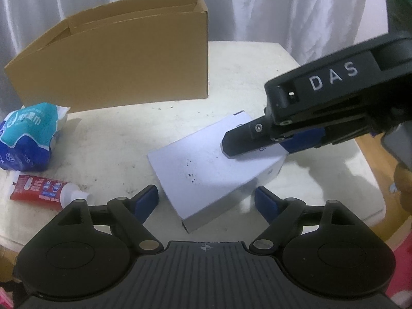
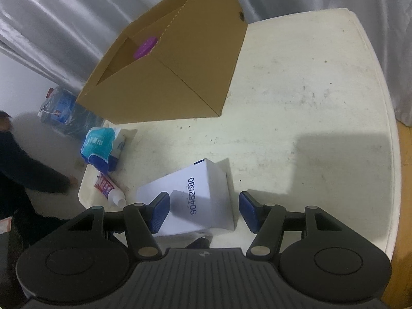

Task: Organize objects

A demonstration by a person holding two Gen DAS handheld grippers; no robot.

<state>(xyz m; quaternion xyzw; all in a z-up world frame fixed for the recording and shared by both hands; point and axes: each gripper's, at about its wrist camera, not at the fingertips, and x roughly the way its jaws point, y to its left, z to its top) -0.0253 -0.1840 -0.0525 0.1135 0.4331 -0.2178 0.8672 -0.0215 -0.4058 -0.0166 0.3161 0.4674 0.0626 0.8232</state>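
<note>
A white box (image 1: 206, 170) with printed digits (image 2: 191, 195) lies flat on the white table (image 1: 244, 77). My left gripper (image 1: 207, 202) is open, its blue pads on either side of the box's near corner with a gap on both sides. My right gripper (image 1: 257, 152) comes in from the right, also open. One of its fingers (image 1: 239, 141) lies over the box top. The other sits just off the box's far edge. In the right wrist view, the right gripper (image 2: 204, 206) straddles that edge the same way.
An open cardboard box (image 1: 116, 64) stands at the back left, with a purple item (image 2: 145, 47) inside. A blue tissue pack (image 1: 28, 139) and a red toothpaste tube (image 1: 43, 189) lie at the table's left edge. A person's dark sleeve (image 2: 33, 170) is beyond that edge.
</note>
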